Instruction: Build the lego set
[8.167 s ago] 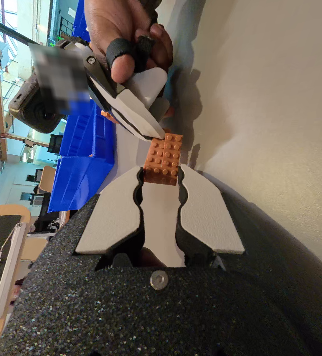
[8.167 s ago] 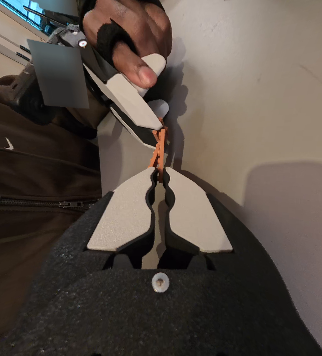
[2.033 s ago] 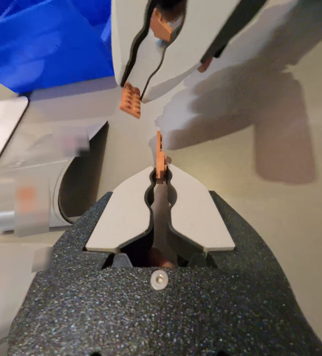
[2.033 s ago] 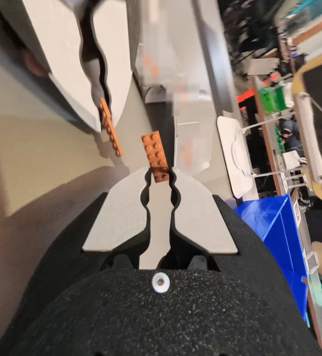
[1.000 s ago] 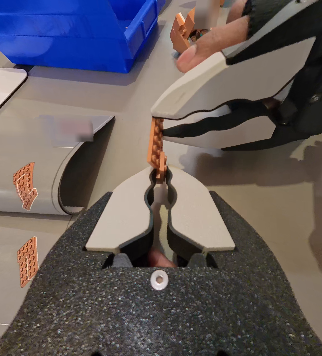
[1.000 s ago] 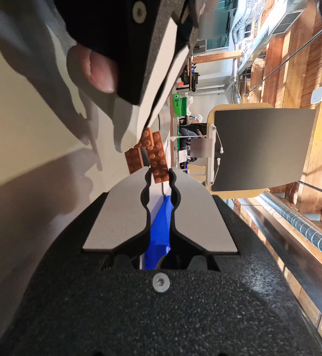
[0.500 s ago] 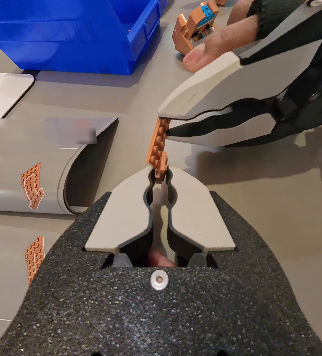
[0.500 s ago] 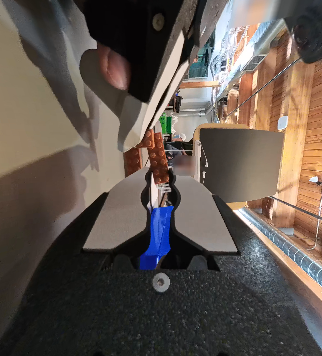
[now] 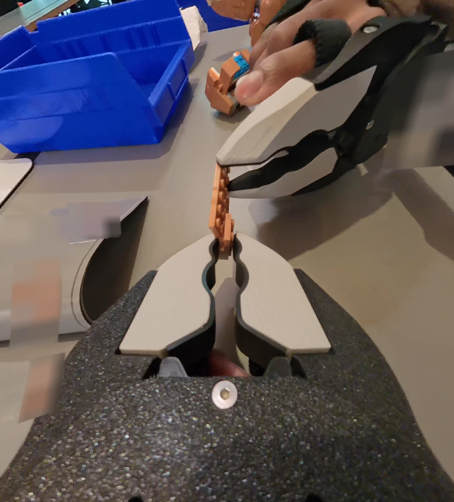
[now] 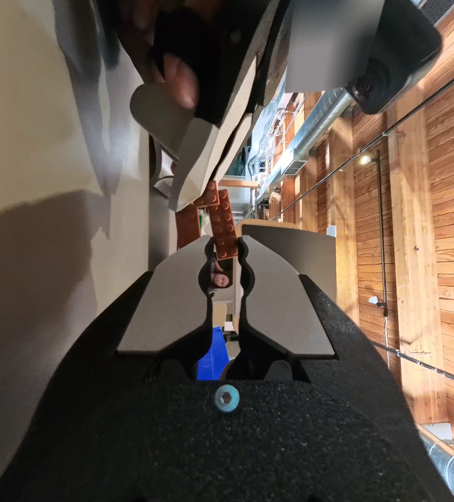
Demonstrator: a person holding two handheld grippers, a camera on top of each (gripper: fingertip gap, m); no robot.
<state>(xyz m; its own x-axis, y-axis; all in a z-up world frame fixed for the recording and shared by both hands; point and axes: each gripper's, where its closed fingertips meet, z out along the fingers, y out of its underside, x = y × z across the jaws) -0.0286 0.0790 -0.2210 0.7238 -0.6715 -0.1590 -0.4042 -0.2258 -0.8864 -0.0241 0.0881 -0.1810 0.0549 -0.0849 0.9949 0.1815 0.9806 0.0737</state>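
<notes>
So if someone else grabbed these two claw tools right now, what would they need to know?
Left gripper: shut on a short orange plate, held edge-on.
Right gripper: shut on a long orange plate by its far end.
The two plates overlap and touch above the grey table; whether they are fully clicked together I cannot tell.
A part-built orange model sits on the table beside the blue bin; a curled instruction sheet lies to the left.
Left to do: probably press the plates together firmly, then carry on with the build.
</notes>
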